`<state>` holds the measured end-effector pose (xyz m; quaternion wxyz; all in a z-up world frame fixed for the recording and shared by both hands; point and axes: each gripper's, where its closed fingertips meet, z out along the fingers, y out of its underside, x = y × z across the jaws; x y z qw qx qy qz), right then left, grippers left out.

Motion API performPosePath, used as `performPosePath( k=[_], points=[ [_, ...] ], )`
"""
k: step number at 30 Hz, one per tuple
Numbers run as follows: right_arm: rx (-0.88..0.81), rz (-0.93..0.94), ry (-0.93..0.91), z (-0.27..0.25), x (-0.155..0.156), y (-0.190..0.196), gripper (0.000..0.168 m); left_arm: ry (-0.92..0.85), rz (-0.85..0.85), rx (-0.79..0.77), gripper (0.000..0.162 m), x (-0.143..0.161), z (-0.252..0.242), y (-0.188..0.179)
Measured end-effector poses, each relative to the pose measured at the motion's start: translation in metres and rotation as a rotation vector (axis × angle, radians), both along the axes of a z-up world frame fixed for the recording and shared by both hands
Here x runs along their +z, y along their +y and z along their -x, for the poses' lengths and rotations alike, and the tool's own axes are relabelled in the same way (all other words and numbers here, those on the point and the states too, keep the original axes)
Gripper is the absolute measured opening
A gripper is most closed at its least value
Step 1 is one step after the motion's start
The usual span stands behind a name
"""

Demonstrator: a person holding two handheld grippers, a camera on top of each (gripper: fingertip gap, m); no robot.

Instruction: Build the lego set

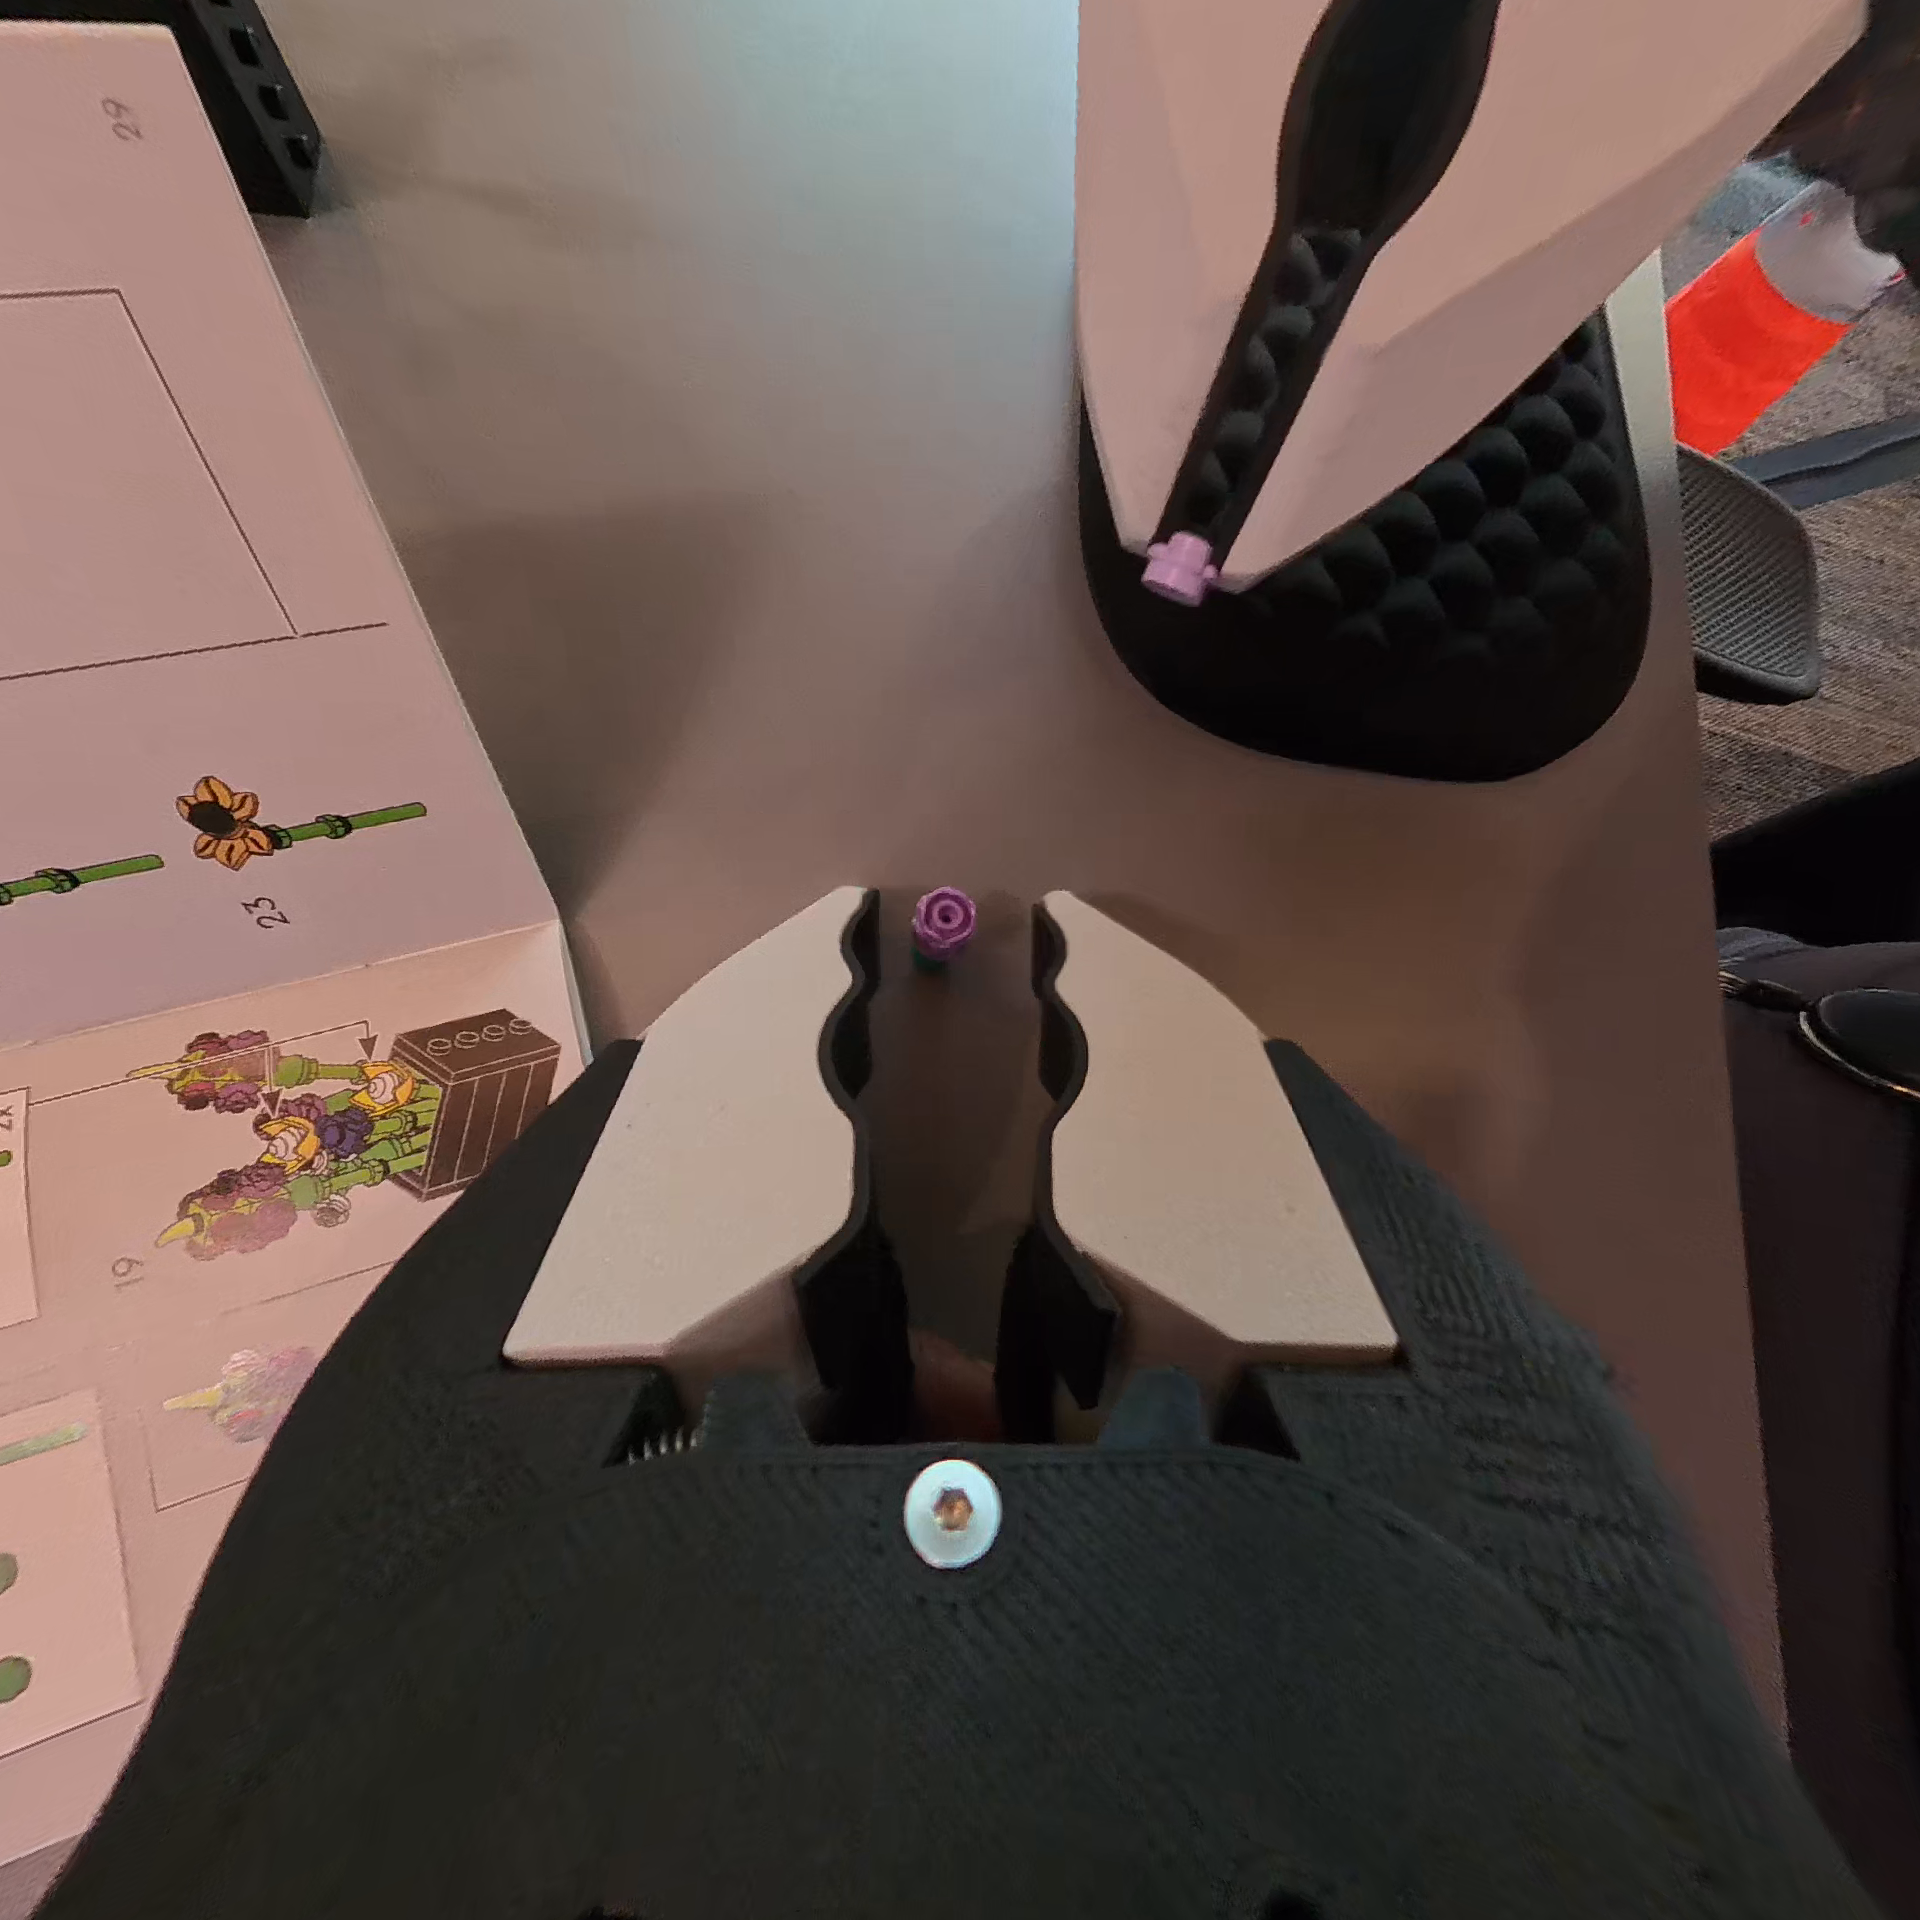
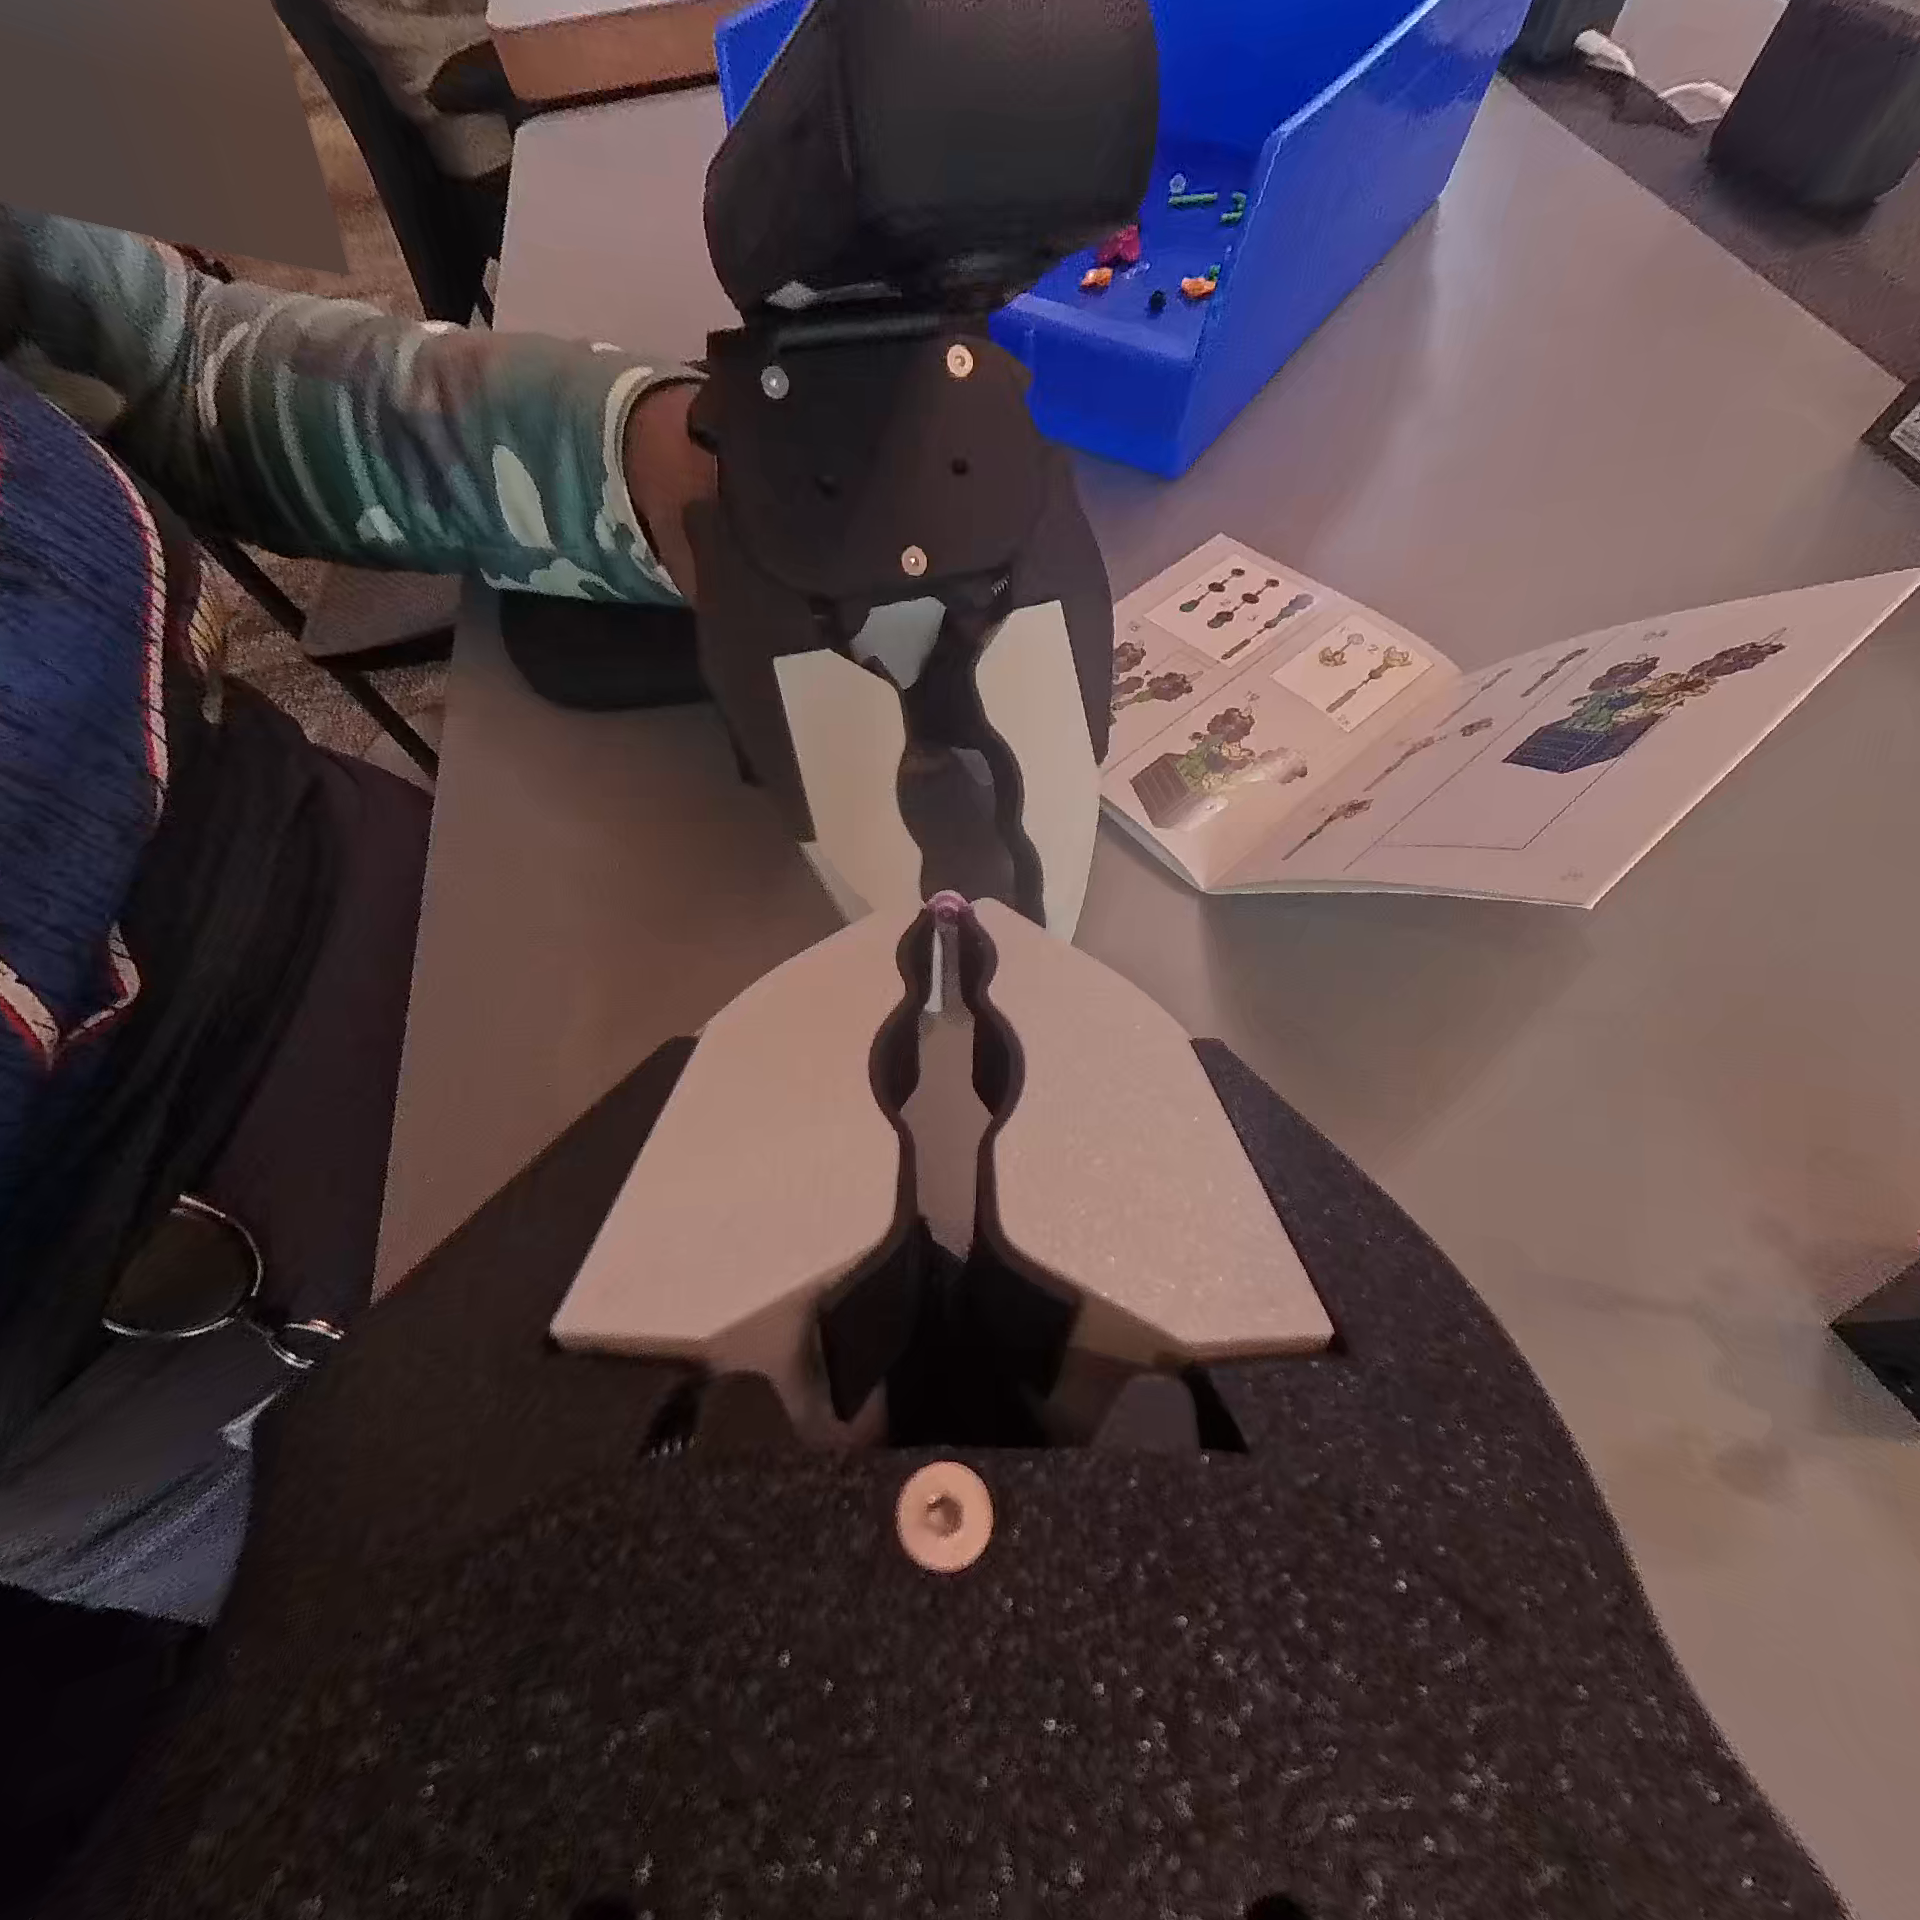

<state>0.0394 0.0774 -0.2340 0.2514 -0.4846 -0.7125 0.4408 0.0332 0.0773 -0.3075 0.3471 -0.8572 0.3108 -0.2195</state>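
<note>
Left hand-held gripper released, jaws flanking purple flower piece standing on the surface, frame centre. Right hand-held gripper clenched on lilac stud piece, upper right. Step: likely stacking lilac onto flower; left should clamp first. Instruction booklet left, surface edge right; room between.

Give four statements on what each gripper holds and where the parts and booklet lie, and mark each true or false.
1. The right gripper pinches a small lilac round lego stud. True.
2. The left gripper is clamped on the purple rose-shaped lego piece. False: its jaws stand apart, the rose between them untouched.
3. The open paper instruction booklet lies on the grey table. True.
4. The blue plastic bin is empty. False: small coloured pieces lie inside.
</note>
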Motion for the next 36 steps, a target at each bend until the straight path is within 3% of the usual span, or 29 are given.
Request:
performPosePath(
  k=[4,8,17,21,27,36],
  points=[
    [-0.03,0.015,0.016,-0.003,0.001,-0.001,0.005,0.053,-0.028,-0.001,0.01,-0.002,0.006,0.0],
    [-0.084,-0.001,0.011,-0.021,0.006,0.007,0.005,0.061,-0.042,-0.035,0.01,-0.001,0.003,-0.002],
    [-0.2,-0.053,-0.139,-0.096,-0.009,0.021,0.005,0.25,0.091,-0.369,0.01,0.017,-0.03,-0.037],
    [-0.278,-0.054,-0.136,-0.122,-0.007,0.031,0.005,0.317,0.074,-0.452,0.01,0.028,-0.06,-0.017],
    [-0.394,-0.066,-0.09,-0.157,0.007,0.051,0.005,0.339,0.082,-0.507,0.01,0.015,-0.098,0.003],
    [-0.379,-0.048,-0.066,-0.156,0.002,0.051,0.005,0.262,0.023,-0.485,0.022,0.019,-0.098,0.008]
  ],
)
